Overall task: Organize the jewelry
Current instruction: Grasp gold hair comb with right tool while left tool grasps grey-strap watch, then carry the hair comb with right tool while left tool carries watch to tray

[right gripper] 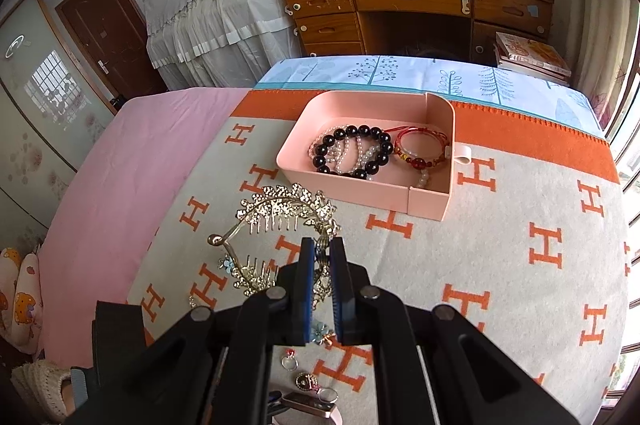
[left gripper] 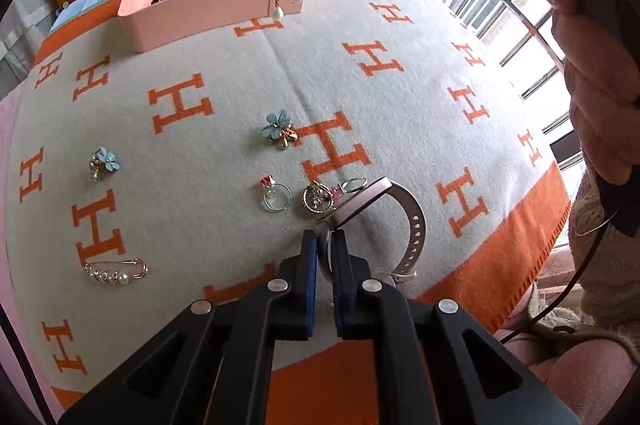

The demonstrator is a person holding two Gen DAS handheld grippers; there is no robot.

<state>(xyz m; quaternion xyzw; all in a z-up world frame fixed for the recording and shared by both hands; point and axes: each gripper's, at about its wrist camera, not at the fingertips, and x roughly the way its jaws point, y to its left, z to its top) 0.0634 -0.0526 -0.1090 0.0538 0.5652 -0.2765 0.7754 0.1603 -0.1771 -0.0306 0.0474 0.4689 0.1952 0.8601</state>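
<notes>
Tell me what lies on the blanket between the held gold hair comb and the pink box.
Nothing: in the right wrist view, only bare blanket separates the gold hair comb from the pink box.

A bed (right gripper: 120,153) carries a cream blanket (left gripper: 224,65) with orange H letters and an orange border. Near the blanket's far edge stands a pink box (right gripper: 432,203). Toward its near edge lie two blue flower clips (left gripper: 279,129), a pearl pin (left gripper: 116,273), two rings (left gripper: 276,199) and a round gold charm (left gripper: 316,199)
</notes>
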